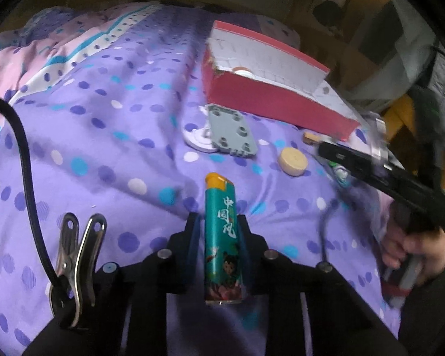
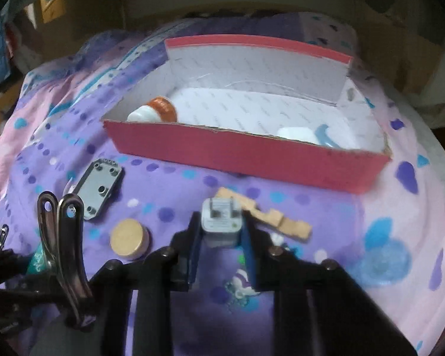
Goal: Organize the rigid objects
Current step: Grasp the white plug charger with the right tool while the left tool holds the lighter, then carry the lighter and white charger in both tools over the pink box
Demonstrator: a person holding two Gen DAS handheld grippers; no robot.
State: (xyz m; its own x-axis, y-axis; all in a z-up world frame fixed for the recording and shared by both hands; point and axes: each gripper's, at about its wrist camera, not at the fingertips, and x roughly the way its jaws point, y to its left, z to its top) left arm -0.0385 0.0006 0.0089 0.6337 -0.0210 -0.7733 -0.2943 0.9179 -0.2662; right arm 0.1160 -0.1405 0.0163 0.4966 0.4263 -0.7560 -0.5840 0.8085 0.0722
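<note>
Glossy teal lighter (image 1: 222,243), boxy grey charger (image 2: 221,222)

Bed (image 1: 109,136) covered in purple polka-dot sheet, pink and white striped duvet (image 1: 59,50) bunched at far end. Cardboard boxes (image 2: 53,9) stacked beyond bed on left in right wrist view. Room dim, background mostly murky brown.

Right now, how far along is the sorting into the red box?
Partly done. The red box already holds an orange-capped bottle and a white and blue item. In hand: the left claw grips a teal lighter, and the right claw grips a grey charger plug. Left on the bedspread: a grey plate, a wooden disc and a wooden clothespin.
</note>
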